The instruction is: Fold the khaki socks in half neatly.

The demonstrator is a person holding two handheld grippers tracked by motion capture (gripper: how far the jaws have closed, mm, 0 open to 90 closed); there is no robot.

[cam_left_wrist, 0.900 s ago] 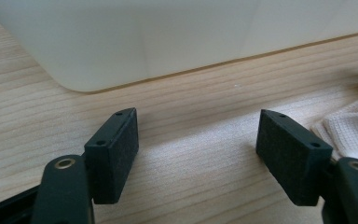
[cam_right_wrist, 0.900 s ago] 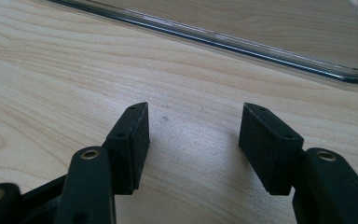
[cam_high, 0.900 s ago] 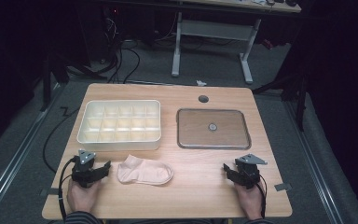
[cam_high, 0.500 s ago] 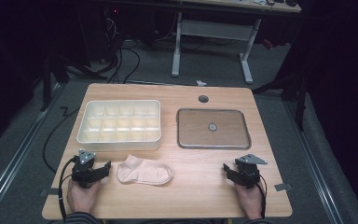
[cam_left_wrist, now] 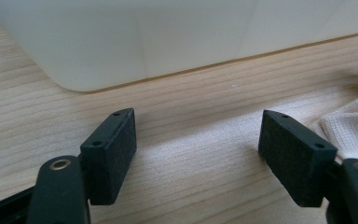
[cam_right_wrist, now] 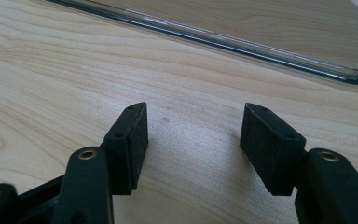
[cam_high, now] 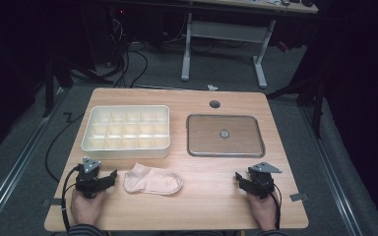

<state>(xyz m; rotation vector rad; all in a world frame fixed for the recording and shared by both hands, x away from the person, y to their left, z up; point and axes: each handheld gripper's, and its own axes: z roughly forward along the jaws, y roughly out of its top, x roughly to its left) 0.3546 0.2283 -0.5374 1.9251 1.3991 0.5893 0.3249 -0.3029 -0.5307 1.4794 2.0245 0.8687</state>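
On the table [cam_high: 211, 206], sock [cam_high: 152, 180] lies lengthwise left-right.

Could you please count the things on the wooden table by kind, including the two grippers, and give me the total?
Sock: 1
Compartment box: 1
Clear lid: 1
Grippers: 2, the left gripper and the right gripper, both open with nothing between the jaws
Total: 5
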